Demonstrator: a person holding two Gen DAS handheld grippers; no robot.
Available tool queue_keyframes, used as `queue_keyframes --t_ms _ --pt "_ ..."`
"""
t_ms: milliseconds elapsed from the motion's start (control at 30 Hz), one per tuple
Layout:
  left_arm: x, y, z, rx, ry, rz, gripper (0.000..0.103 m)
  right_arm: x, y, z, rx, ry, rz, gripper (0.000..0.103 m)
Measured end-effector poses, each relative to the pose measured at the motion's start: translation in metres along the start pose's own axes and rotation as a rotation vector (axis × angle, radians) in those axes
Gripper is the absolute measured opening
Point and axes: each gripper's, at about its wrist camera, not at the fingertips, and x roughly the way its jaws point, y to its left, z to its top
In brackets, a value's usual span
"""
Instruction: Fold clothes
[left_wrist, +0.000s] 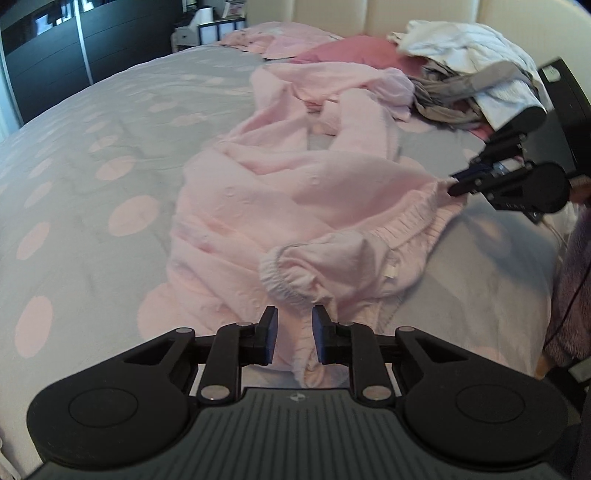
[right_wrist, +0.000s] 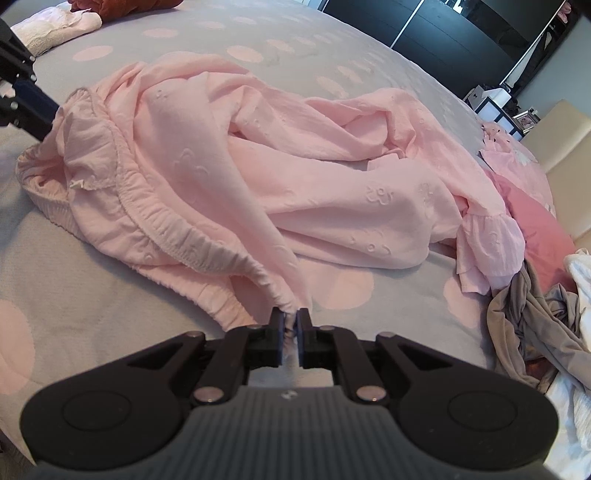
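- Grey bedding with large pale pink dots covers the bed (left_wrist: 110, 122), with a cream padded headboard (left_wrist: 369, 14) behind it and dark wardrobe doors (left_wrist: 48, 55) along the far side.
- Crumpled pink trousers (left_wrist: 280, 184) with an elastic waistband lie spread across the middle of the bed, embossed with small flower shapes.
- A small white label (left_wrist: 390, 272) is sewn inside the waistband; no writing on it can be read.
- The left hand-held gripper (left_wrist: 294, 334) sits low at the near waistband edge, its blue-padded fingers apart with pink fabric lying between them, not pinched.
- The right hand-held gripper (right_wrist: 291, 326) is clamped on the other end of the waistband, a thin fold of cloth squeezed between its nearly closed fingers.
- A heap of white and grey clothes (left_wrist: 461, 62) sits near the headboard, just beyond the trouser legs, beside a darker pink pillow (left_wrist: 351, 51).
- No readable brand or text appears anywhere.
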Motion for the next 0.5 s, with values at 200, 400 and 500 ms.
queue_keyframes --t_ms 200,400,500 --pt "0.020 -0.007 0.001 0.020 0.039 0.024 0.018 -0.001 0.000 -0.001 -0.002 -0.002 0.002 0.010" --pt "0.039 -0.006 0.002 0.013 0.080 0.039 0.018 -0.001 0.000 -0.002 -0.002 -0.005 0.005 0.010" --pt "0.050 -0.003 0.001 -0.001 0.095 0.044 0.019 0.000 0.000 -0.002 0.000 -0.003 0.008 0.010"
